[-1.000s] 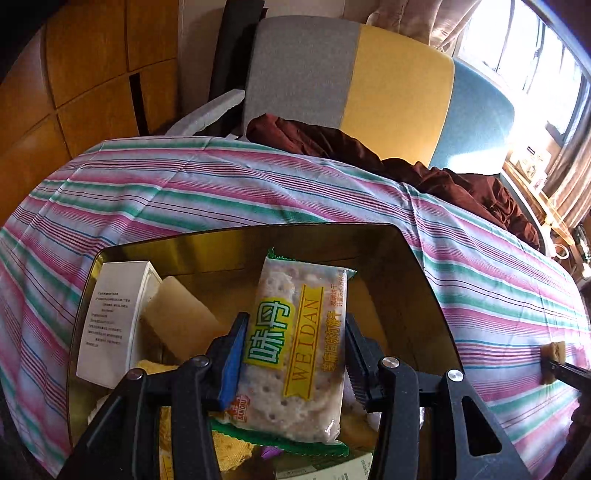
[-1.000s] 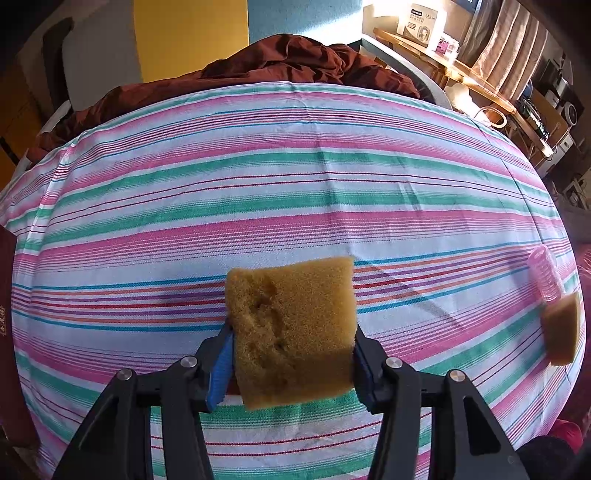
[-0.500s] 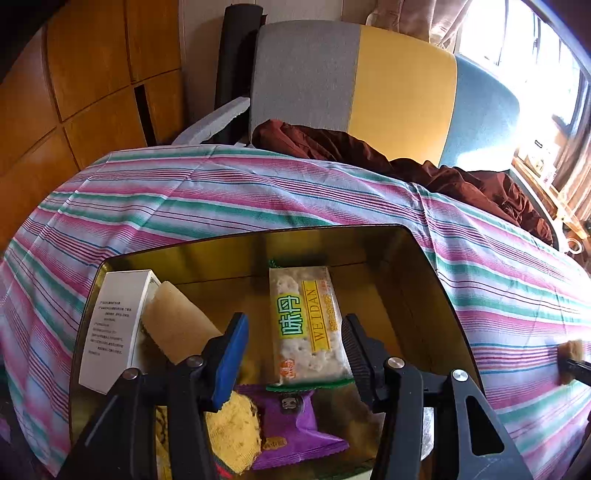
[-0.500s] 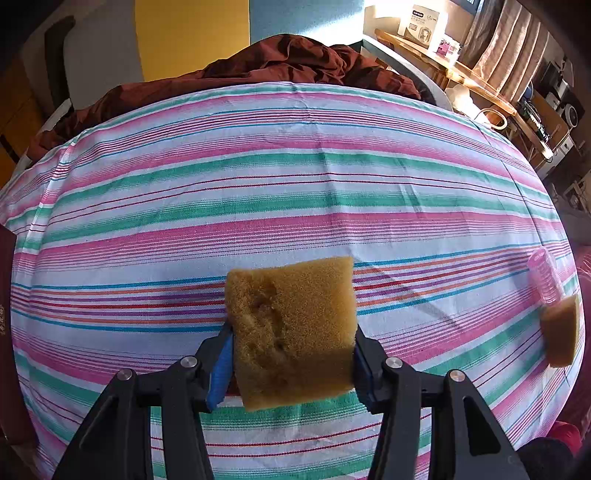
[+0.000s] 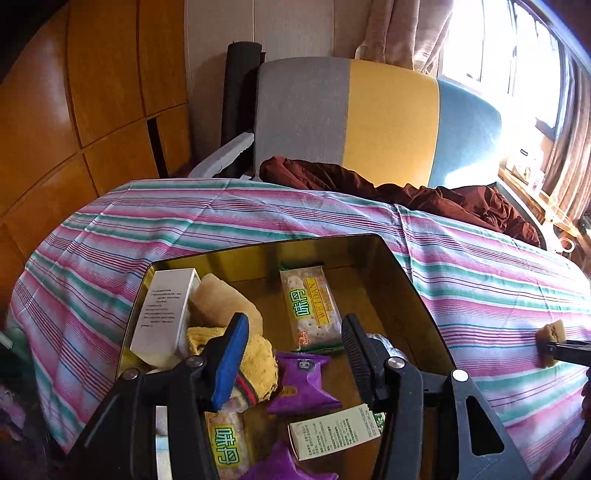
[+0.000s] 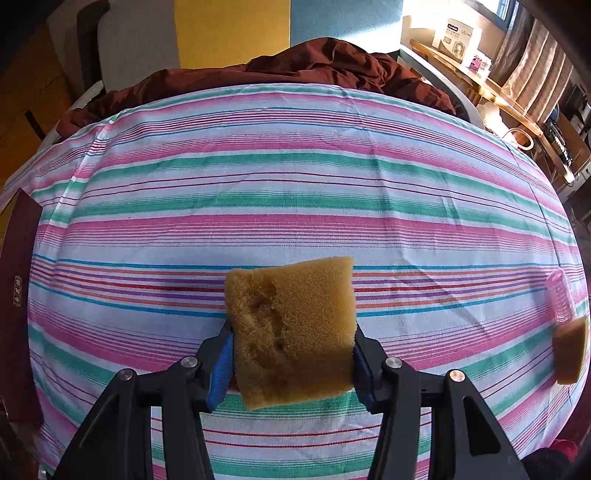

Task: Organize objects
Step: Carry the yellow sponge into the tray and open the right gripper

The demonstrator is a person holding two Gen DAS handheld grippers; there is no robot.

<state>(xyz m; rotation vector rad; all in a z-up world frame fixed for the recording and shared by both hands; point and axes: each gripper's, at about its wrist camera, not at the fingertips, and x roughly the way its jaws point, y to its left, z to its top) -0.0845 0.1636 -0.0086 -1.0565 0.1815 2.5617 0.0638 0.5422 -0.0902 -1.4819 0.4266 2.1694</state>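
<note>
While our left gripper (image 5: 291,354) hangs over the gold tin (image 5: 391,266), its jaws have just been opening and now stand apart with nothing between them. Under them in the tin we see a WEIDAN cracker packet (image 5: 310,310) lying flat on the bottom, a purple snack packet (image 5: 303,384) nearer us, a yellow knitted cloth (image 5: 258,363) on the left, a pale sponge block (image 5: 221,304) against a white carton (image 5: 164,314), a small printed box (image 5: 334,430) and a second cracker packet (image 5: 225,446) at the lower edge.

Our right gripper (image 6: 291,350) is clamped on a tan sponge (image 6: 291,328), both pads pressed into its sides, and we hold it clear above the striped cloth (image 6: 295,192). In the left view this gripper shows at the far right edge, well apart from the tin.

That cloth, banded in pink, green and white, covers the whole surface and the tin sits on it. Near its right edge we find a pink hair roller (image 6: 561,299) touching another tan sponge (image 6: 570,350). A dark red-brown fabric (image 5: 424,192) is bunched along the far side of the cloth.

Behind that we see a seat back (image 5: 376,114) panelled in grey, yellow and blue, with orange wood cabinet doors (image 5: 74,110) on the left. Curtains (image 5: 402,33) and a bright window (image 5: 517,55) fill the right, above a wooden ledge (image 6: 480,85) carrying a white box (image 6: 458,33).
</note>
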